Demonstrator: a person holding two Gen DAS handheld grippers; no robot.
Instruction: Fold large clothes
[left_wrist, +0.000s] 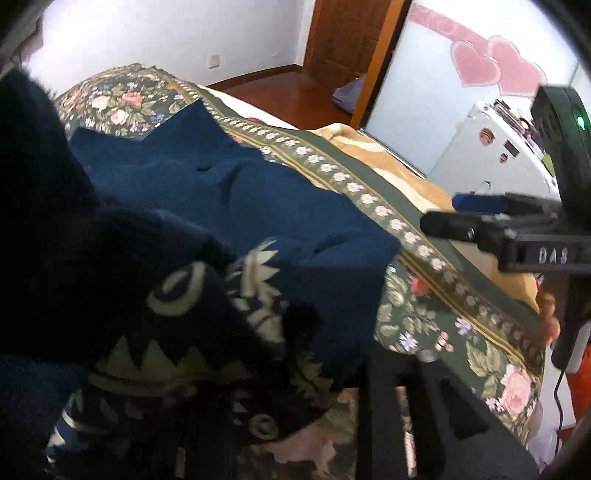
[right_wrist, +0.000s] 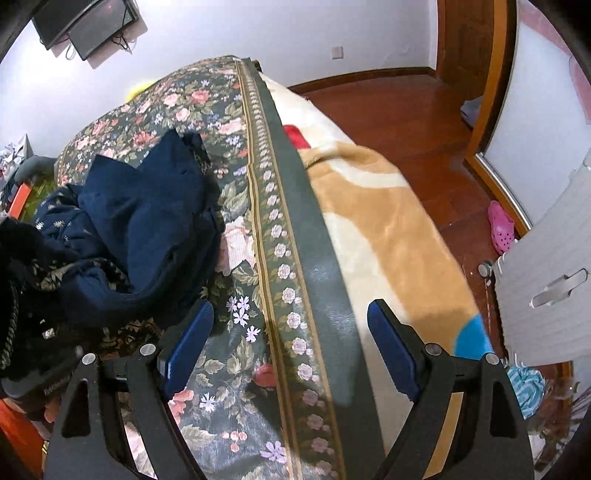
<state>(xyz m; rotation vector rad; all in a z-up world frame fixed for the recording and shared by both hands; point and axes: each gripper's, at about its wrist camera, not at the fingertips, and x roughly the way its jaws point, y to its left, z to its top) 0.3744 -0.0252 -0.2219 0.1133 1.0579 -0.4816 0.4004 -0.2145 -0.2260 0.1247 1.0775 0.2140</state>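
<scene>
Home bedroom — floral-covered bed (right_wrist: 258, 206), wooden door (left_wrist: 343, 33)

The only readable lettering was "DAS", moulded in raised letters on the black body of the right gripper (left_wrist: 439, 212), at about three o'clock in the left wrist view.

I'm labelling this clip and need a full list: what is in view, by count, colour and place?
sweater: one, navy with cream pattern, heaped on the bed's left
floral bedspread: one, dark green with pink roses, covering the bed
blanket: one, tan and cream, bed's right edge
slipper: one, pink, on the wooden floor
monitors: two, black, on the wall
right gripper: blue pads, open, empty
left gripper: black, blurred, beside the sweater
</scene>
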